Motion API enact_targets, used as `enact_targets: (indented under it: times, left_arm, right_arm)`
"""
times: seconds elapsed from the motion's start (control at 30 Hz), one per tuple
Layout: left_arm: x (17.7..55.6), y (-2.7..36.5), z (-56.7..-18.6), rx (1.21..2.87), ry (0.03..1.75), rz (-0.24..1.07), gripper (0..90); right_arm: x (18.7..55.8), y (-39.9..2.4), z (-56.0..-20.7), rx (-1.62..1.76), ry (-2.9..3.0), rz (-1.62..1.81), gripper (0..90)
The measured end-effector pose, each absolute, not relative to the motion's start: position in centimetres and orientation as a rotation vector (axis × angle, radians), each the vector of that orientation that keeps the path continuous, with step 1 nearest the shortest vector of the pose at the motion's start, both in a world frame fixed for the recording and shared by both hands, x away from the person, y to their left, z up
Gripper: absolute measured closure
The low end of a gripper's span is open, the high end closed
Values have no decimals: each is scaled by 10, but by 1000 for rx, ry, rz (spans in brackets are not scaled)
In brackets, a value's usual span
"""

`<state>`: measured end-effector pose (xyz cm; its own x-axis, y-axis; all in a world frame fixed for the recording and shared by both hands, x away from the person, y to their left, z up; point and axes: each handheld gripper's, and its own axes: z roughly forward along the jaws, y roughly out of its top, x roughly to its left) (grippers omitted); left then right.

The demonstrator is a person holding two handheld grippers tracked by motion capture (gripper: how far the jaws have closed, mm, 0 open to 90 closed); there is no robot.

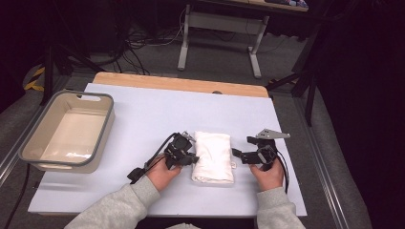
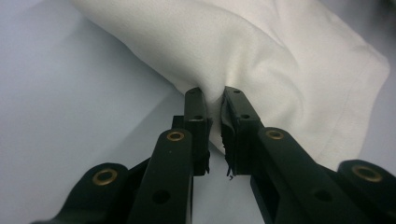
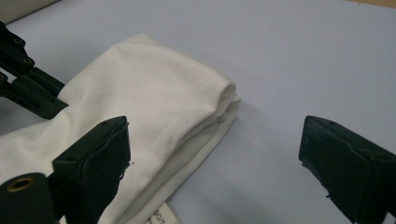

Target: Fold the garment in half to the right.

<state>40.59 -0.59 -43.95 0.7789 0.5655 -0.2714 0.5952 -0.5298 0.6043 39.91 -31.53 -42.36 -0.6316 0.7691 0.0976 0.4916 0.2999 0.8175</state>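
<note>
A folded white cotton cloth [image 1: 213,156] lies at lower centre of the pale blue tabletop [image 1: 143,119]. The left gripper [image 2: 214,100] pinches its edge between narrow fingers, likely to lift it; the right gripper [image 3: 215,154] waits beside it, fingers wide.

Low in the high view, two forearms in grey sleeves [image 1: 119,205] rise from the bottom edge, each hand gripping a black gripper. The left gripper [image 1: 188,157], just left of centre, points right, and in the left gripper view its jaws are pinched almost together on a fold of white cloth [image 2: 261,60]. The right gripper [image 1: 237,155], right of centre, points left; in the right gripper view its jaws stand wide apart, holding nothing.
</note>
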Motion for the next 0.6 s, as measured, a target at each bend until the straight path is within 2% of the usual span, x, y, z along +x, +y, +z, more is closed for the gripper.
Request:
enact_targets:
  times: [0.6]
  left_arm:
    - [403,40,-429,2221,929,-5,815]
  right_arm:
    - [397,-317,-438,1039,2271,1283,94]
